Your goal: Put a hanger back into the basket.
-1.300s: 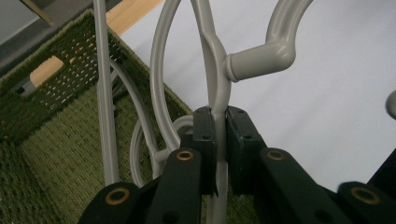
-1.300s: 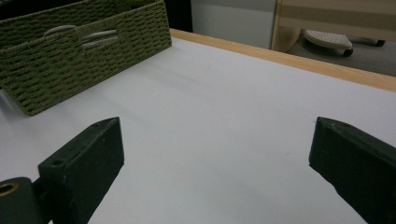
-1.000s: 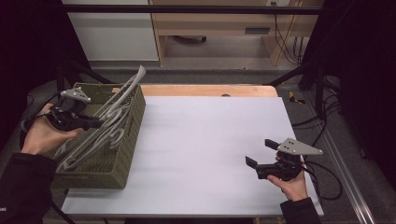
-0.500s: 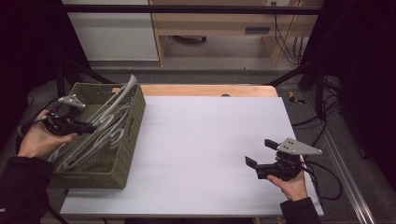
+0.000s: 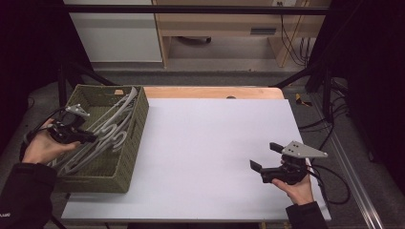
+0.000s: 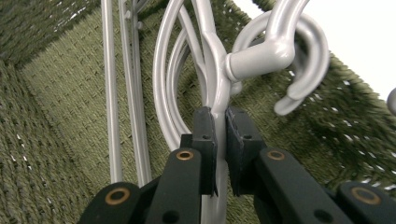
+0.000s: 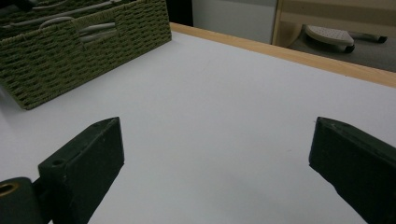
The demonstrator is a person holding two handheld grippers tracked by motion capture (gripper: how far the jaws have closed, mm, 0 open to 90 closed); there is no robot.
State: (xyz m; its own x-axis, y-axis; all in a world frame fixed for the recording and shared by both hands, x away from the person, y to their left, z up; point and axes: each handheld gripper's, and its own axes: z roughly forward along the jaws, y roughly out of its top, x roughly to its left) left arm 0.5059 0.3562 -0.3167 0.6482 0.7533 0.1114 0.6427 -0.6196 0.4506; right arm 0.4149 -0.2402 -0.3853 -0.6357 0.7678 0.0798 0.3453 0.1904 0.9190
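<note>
Left gripper (image 5: 88,138) over the woven green basket (image 5: 128,157) at the left edge of the tabletop (image 5: 210,152), jaws clamped on the stem of a grey hanger (image 6: 215,88) just below its hook. Held hanger lying slanted among other grey hangers (image 5: 112,125) inside the basket (hooks curling near the basket's right wall, one hanger tip poking above the far rim). In the left gripper view, black pads pressed on either side of the grey stem, thin hanger rods running alongside over the weave. Right gripper (image 5: 264,157) near the front right corner of the tabletop, jaws wide apart, nothing between them, white surface beneath.
</note>
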